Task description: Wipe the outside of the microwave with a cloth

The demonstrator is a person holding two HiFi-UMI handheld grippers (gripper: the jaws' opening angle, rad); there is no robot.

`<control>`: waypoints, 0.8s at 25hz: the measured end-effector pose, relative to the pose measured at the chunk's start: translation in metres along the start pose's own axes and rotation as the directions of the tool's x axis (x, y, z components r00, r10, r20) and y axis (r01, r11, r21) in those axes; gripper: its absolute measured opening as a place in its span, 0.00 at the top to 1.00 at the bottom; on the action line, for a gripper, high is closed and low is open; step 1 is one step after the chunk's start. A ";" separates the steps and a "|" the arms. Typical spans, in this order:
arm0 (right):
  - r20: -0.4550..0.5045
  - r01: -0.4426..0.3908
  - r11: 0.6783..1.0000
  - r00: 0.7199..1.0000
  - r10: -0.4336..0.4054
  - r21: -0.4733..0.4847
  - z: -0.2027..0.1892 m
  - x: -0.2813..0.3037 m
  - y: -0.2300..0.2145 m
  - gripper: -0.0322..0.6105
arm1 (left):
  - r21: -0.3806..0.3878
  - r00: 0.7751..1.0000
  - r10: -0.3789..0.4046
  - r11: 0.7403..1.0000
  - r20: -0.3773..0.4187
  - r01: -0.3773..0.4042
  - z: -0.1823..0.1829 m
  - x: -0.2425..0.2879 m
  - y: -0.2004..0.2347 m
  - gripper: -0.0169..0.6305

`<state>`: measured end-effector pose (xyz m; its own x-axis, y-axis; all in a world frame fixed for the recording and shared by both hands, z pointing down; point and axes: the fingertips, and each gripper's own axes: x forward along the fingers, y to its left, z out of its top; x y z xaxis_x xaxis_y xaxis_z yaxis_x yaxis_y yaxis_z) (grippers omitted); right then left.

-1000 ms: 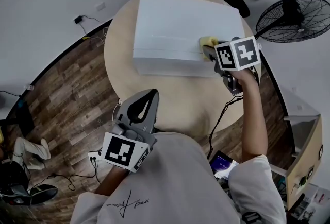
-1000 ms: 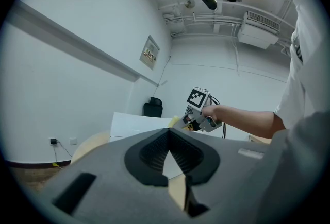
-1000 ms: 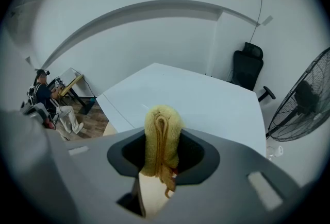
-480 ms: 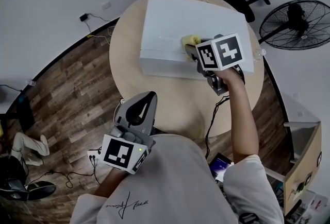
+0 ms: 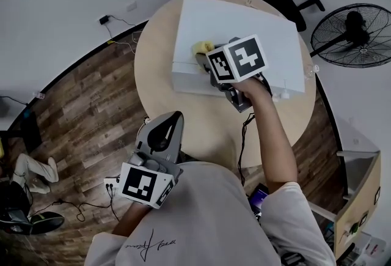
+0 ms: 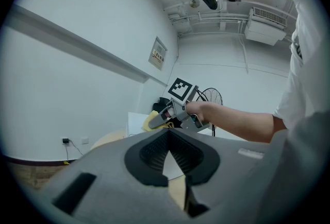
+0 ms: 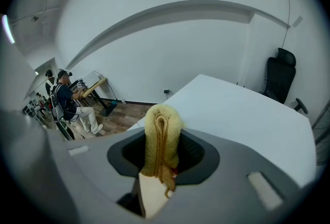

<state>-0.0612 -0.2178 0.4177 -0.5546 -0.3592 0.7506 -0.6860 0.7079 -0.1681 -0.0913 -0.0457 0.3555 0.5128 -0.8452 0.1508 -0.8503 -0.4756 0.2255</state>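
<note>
Wiping the top panel of the microwave (image 5: 244, 20): right gripper (image 5: 206, 58) clenched on the folded yellow cloth (image 5: 201, 48), which pokes out ahead of its jaws onto the panel. Left gripper (image 5: 166, 131) idle, jaws together on nothing, well apart from the microwave. Next move, as judged: sweep across unwiped panel, keeping contact.

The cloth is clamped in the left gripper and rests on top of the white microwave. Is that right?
Not the left. The right gripper view shows the right gripper shut on the folded yellow cloth, on top of the white microwave. The left gripper is shut on nothing, away from the microwave.
</note>
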 end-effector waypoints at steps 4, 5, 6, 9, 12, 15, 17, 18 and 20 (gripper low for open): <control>0.008 -0.050 0.999 0.999 0.050 -0.007 0.010 0.010 0.016 0.74 | 0.002 1.000 0.017 1.000 0.003 -0.017 0.002 -0.002 0.004 0.99; 0.011 -0.059 0.998 0.998 0.059 -0.008 0.012 0.013 0.019 0.74 | 0.002 1.000 0.022 1.000 0.003 -0.022 0.002 -0.003 0.005 0.99; 0.013 -0.067 0.998 0.998 0.067 -0.010 0.014 0.015 0.022 0.74 | 0.002 1.000 0.027 1.000 0.004 -0.027 0.002 -0.004 0.006 0.99; 0.034 -0.100 0.995 0.994 0.101 -0.010 0.021 0.020 0.032 0.74 | 0.003 0.999 0.035 0.999 0.002 -0.035 0.003 -0.006 0.010 0.99; 0.090 -0.146 0.989 0.985 0.144 0.009 0.026 0.020 0.043 0.74 | 0.007 0.999 0.032 0.999 0.001 -0.032 0.005 -0.008 0.011 0.99; 0.143 -0.161 0.987 0.977 0.156 0.024 0.028 0.013 0.046 0.74 | 0.015 0.999 0.034 0.999 0.002 -0.034 0.008 -0.011 0.012 0.99; 0.181 -0.161 0.986 0.972 0.153 0.033 0.030 0.004 0.044 0.74 | 0.019 0.999 0.036 0.999 0.002 -0.036 0.009 -0.011 0.013 0.99; 0.201 -0.160 0.986 0.968 0.149 0.038 0.030 -0.001 0.042 0.74 | 0.020 0.999 0.036 0.999 0.002 -0.036 0.010 -0.011 0.013 0.99; 0.243 -0.156 0.987 0.960 0.140 0.046 0.029 -0.012 0.037 0.74 | 0.021 0.999 0.032 0.999 0.003 -0.032 0.010 -0.011 0.010 0.99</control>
<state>-0.0930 -0.2047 0.3841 -0.7430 -0.3929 0.5419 -0.6119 0.7268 -0.3120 -0.1068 -0.0442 0.3466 0.4846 -0.8609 0.1549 -0.8687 -0.4528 0.2006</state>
